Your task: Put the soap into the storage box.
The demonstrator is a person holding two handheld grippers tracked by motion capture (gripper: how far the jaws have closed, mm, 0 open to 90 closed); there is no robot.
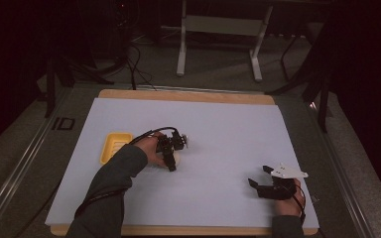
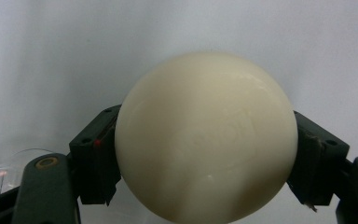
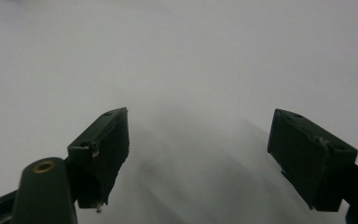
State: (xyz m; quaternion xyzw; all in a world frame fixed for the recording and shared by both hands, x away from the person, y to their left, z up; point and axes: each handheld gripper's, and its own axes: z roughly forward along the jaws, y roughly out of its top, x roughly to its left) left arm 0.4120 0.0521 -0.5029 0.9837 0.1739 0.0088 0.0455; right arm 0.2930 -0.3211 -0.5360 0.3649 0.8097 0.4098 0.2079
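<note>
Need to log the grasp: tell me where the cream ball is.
In the left gripper view the cream ball sits clamped between the left tongs; in the high view it is just right of the yellow tray.

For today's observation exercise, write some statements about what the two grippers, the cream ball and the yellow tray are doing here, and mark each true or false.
1. The left gripper is shut on the cream ball. True.
2. The right gripper holds a ball too. False: its jaws stand open with nothing between them.
3. The yellow tray lies on the person's left side of the white sheet. True.
4. The ball lies inside the yellow tray. False: it sits between the left gripper's jaws, to the right of the tray.
5. The two grippers touch each other. False: they are well apart.
</note>
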